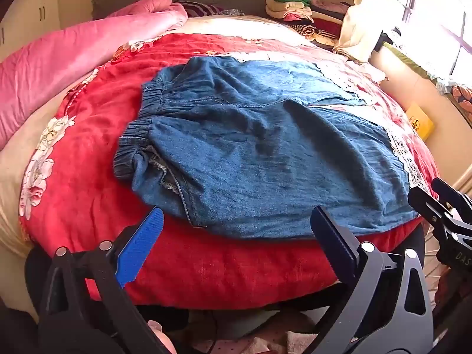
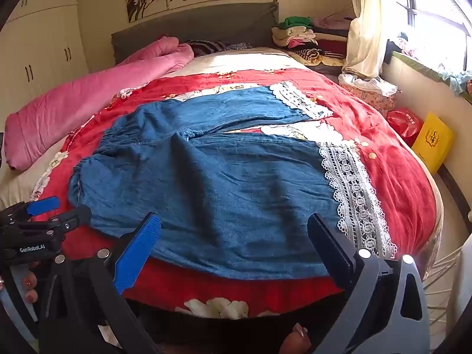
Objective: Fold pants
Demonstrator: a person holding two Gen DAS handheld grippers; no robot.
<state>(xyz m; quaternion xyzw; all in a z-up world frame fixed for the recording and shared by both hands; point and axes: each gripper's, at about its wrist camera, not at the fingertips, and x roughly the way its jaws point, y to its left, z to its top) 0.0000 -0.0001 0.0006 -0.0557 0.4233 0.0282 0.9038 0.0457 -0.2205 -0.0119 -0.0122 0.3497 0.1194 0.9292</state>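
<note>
Blue denim pants point(image 1: 250, 153) point(image 2: 224, 183) lie spread flat on a red flowered bedspread point(image 1: 88, 147) point(image 2: 398, 159). The elastic waistband point(image 1: 138, 135) is at the left, and both legs run to the right and end in white lace hems point(image 2: 351, 188). My left gripper point(image 1: 236, 211) is open near the pants' front edge, toward the waist, with nothing between its fingers. My right gripper point(image 2: 234, 217) is open over the front edge of the near leg, also holding nothing. Each gripper shows in the other's view: the right gripper point(image 1: 442, 215) at the right edge, the left gripper point(image 2: 44, 215) at the left edge.
A pink duvet point(image 2: 88, 106) lies along the bed's left side. Folded clothes point(image 2: 301, 38) are stacked at the back right by the headboard point(image 2: 191, 26). A yellow box point(image 2: 433, 141) and a red bag point(image 2: 404, 124) sit on the floor at the right, under the window.
</note>
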